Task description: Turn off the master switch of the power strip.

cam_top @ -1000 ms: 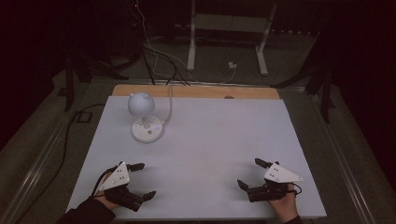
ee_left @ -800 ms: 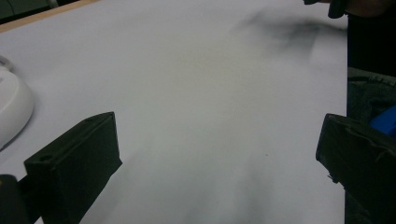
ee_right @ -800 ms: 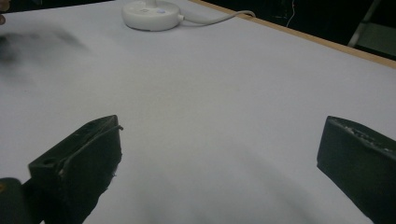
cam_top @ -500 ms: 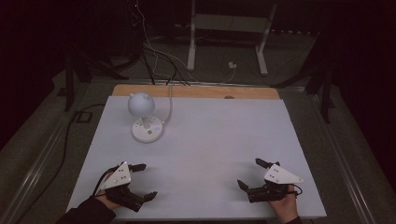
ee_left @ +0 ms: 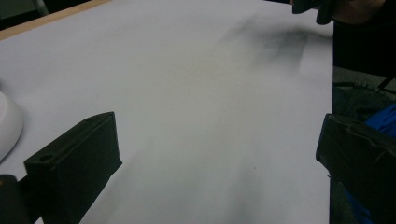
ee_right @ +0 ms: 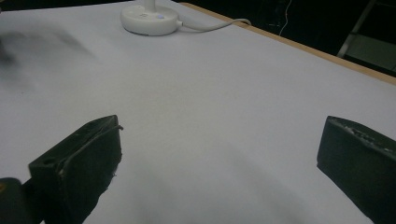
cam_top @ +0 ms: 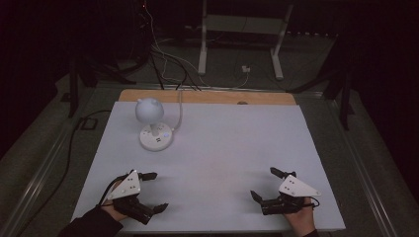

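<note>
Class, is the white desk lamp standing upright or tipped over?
Upright: the lamp stands on its round base, globe above it.

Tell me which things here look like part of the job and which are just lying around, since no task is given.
Likely the job, at a guess:
- lamp on the white table
- left gripper, open, holding nothing
- right gripper, open, holding nothing

Just lying about:
- cables on the floor behind the table
- white frame farther back

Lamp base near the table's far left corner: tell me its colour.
White, like the lamp's round head; the lamp base shows best in the right gripper view, with a white cord trailing off.
</note>
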`<state>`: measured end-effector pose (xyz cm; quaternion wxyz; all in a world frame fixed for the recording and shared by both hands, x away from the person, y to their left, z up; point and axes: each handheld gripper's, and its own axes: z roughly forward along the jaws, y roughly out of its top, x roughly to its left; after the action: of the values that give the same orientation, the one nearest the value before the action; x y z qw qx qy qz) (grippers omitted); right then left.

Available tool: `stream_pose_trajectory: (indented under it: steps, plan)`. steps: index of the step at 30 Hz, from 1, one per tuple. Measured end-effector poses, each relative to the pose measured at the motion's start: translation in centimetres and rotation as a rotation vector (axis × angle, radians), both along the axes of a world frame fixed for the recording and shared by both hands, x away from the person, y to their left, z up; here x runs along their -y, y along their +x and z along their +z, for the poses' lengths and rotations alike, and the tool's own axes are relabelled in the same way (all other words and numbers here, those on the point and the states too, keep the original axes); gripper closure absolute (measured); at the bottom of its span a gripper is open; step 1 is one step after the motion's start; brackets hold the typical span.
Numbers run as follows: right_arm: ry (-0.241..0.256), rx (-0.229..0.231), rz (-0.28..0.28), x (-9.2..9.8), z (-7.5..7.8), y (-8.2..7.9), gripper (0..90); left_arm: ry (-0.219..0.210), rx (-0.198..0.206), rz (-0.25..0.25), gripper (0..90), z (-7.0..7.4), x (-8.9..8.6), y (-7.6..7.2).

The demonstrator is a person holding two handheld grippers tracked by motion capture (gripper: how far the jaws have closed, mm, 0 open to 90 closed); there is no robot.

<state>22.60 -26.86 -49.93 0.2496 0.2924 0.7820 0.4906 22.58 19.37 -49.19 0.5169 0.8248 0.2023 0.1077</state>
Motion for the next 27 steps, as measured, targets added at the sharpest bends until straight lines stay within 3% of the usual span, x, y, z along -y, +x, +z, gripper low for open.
stream_pose_trajectory:
  steps: [7,18,27]
  plan:
    - [0.007,-0.022,-0.004,0.1,-0.1,0.1,0.0,-0.021,-0.017,-0.002,0.2,0.6,0.1,0.3]
    - [0.013,-0.006,-0.01,0.1,0.2,-0.1,0.0,-0.045,-0.025,0.017,0.2,1.6,0.2,0.8]
    - [0.016,-0.011,-0.006,0.2,0.1,-0.2,0.0,-0.056,-0.009,0.042,0.2,2.7,0.5,1.6]
